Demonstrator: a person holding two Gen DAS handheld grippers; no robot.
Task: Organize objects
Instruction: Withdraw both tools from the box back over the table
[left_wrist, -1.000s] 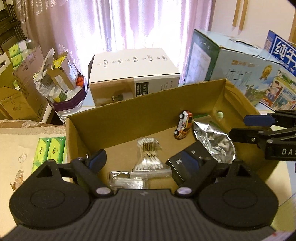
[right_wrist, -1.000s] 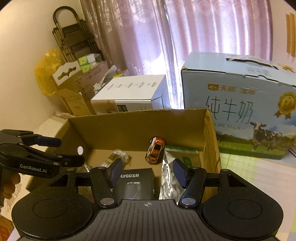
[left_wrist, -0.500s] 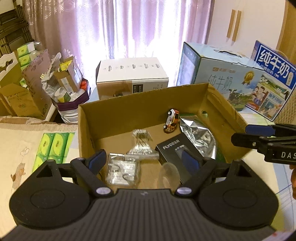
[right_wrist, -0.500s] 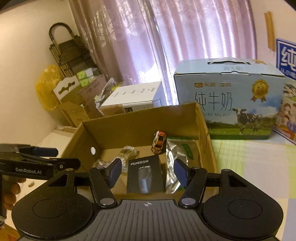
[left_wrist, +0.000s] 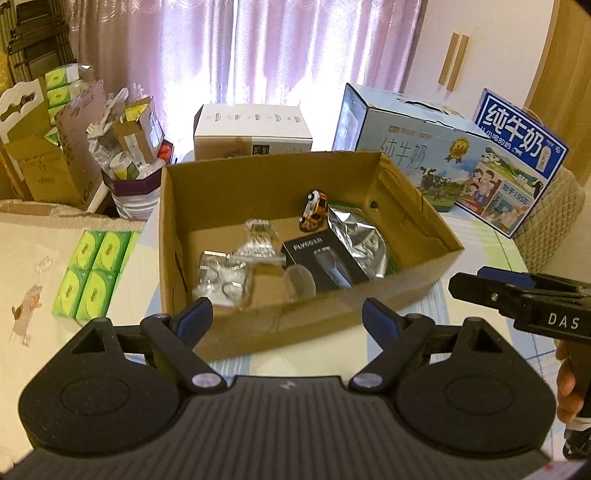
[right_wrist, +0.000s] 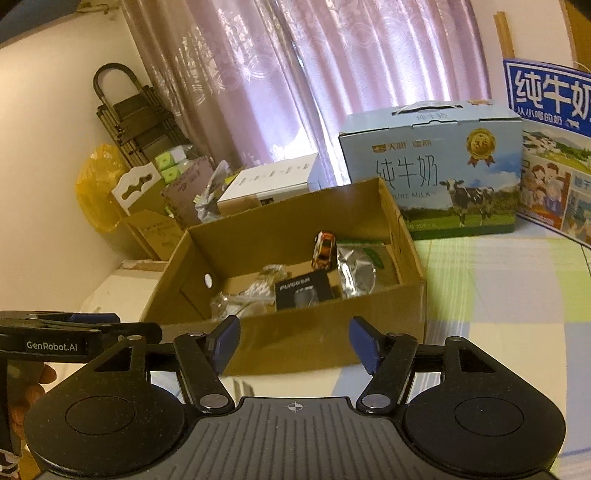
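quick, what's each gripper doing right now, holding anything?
Left gripper: open, holding nothing.
Right gripper: fingers opening, nothing between them.

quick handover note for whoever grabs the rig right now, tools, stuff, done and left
Left tool: open, empty, in front of the cardboard box.
Right tool: jaws opening, nothing between them, also outside the box.
In the box: toy car, silver foil bag, black Flyco box, cotton swabs, clear packet.
Done: those five are in.
Left: cannot tell; green tissue packs lie outside.
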